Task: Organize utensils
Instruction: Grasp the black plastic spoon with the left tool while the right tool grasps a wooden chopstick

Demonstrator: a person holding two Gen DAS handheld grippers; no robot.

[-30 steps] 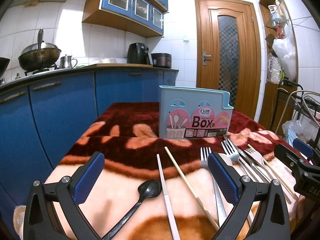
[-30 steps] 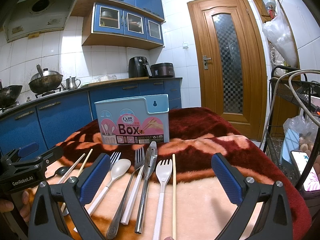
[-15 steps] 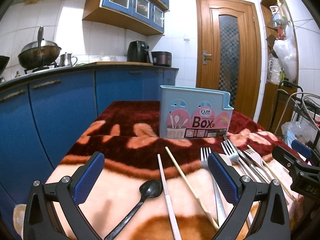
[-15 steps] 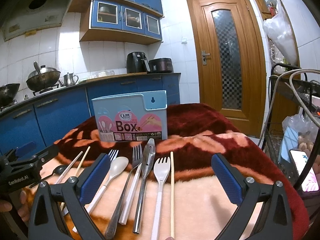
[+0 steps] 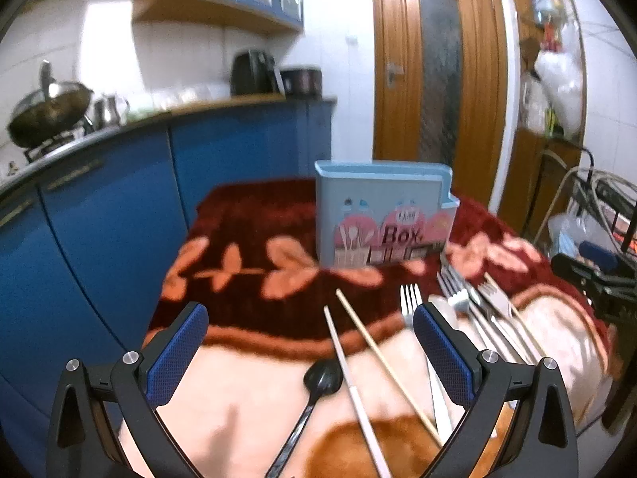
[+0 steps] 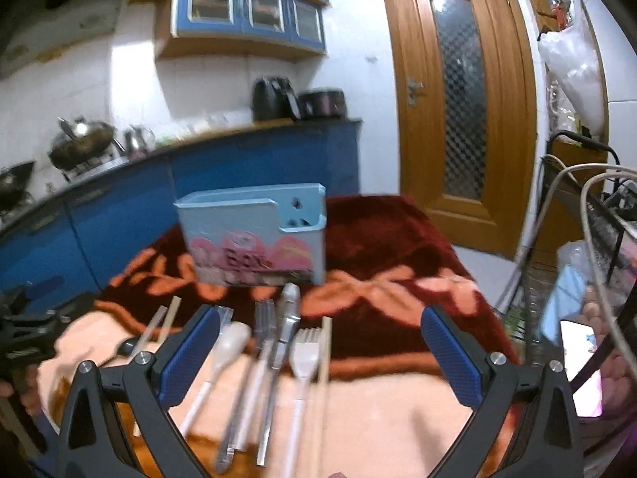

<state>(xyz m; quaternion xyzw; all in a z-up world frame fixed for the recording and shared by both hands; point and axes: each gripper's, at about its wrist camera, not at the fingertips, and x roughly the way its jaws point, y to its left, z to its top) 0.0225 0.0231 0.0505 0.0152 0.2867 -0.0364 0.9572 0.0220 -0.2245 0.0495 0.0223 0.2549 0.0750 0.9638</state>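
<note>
Holding both tools above the blanket (image 5: 247, 398), I see my left gripper (image 5: 310, 352) spread wide and empty, my right gripper (image 6: 320, 352) likewise. Utensils lie loose at twelve o'clock: black spoon (image 5: 323, 374), chopsticks (image 5: 382, 352), white fork (image 6: 304, 352). Beyond stands the blue box (image 5: 382, 219), upright.

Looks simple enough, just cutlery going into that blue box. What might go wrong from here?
Both grippers, left and right, are open and empty. The forks and metal pieces lie packed side by side, some overlapping, so closing on one may snag its neighbours. The thin chopsticks lie flat on a soft blanket and could roll or slip out. The box stands on that same soft blanket, so a bump might tip it.
</note>
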